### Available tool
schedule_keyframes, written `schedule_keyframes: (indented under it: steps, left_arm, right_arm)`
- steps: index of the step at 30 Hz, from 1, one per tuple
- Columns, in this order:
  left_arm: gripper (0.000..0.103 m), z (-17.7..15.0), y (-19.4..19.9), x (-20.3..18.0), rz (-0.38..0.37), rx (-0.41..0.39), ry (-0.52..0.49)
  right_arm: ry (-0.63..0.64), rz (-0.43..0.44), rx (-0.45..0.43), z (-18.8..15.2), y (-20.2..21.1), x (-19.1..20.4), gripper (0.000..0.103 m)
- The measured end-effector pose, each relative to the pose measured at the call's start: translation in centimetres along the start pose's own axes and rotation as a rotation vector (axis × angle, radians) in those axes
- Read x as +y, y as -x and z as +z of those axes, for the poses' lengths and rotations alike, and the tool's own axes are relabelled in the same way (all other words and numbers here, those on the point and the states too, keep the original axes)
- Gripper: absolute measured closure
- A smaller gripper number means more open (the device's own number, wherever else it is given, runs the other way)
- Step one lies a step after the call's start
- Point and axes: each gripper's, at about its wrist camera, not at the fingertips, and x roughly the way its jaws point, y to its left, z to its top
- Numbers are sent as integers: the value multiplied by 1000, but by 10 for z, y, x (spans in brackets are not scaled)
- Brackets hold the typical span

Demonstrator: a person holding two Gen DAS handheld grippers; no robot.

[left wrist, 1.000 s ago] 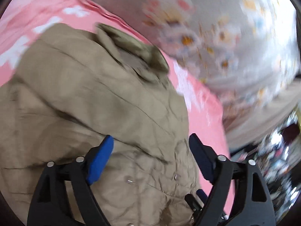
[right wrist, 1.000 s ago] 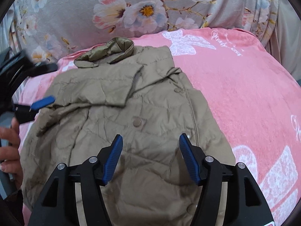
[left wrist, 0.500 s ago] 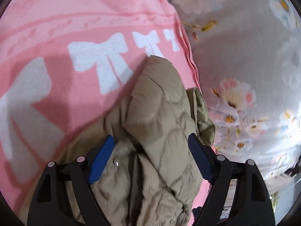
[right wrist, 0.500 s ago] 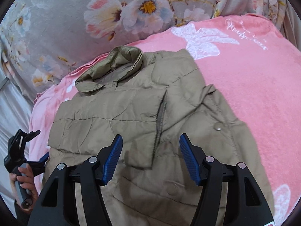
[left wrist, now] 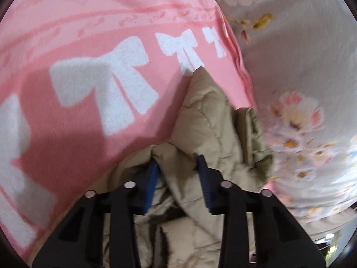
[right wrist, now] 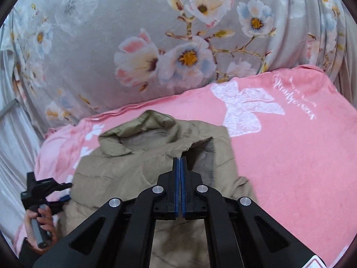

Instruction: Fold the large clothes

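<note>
**Both claws on one tan jacket**

The right claw (right wrist: pixel 180 159) points forward and downward over the bed, its jaws pressed together on a thin edge of the jacket (right wrist: pixel 138 167), at the lip of a raised flap just ahead of its tips. The left claw (left wrist: pixel 177 163) tilts down at the jacket's far left side; its jaws are closing, with a bunched ridge of the padded cloth between the blue pads (left wrist: pixel 152 178). In the right wrist view a hand (right wrist: pixel 40 225) grips the left claw's handle, low and to the left of the right claw.

Count: one jacket, lying on one pink blanket (right wrist: pixel 290 156) with its collar away from the right claw; two claws; one hand in view; one flowered grey cover (right wrist: pixel 111 33) beyond the blanket.
</note>
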Motion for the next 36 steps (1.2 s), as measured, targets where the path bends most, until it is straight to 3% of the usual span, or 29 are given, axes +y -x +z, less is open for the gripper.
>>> schedule_keyframes:
  steps: [3,7,11,17,20,25,27,31,36]
  left_arm:
    - [81,-9,-5,-9,120,-37,-97]
    - [84,-16,-9,-13,187,-70,-174]
    - [84,-25,-12,-21,249,-103,-272]
    - [82,-45,-22,-42,408,-177,-453]
    - [82,-52,-16,-52,463,-175,-526]
    - [83,-66,37,-88,426,-250,-613]
    - [81,-73,47,-117,385,-266,-647]
    - [73,-91,24,-156,366,-235,-718]
    - [73,-112,-31,-151,409,-129,-735]
  right_arm:
    - [18,-61,108,-18,-34,-13,102]
    - [14,-109,207,-54,-70,-27,102]
    - [28,-124,234,-68,-81,-30,102]
    - [81,-156,255,-72,-90,-23,102]
    - [87,-162,265,-70,-81,-23,99]
    - [59,-174,131,-52,-27,-17,98]
    - [64,-131,92,-37,-17,0,95]
    - [112,-30,112,-23,-37,39,94]
    - [141,-16,208,-43,-83,65,94]
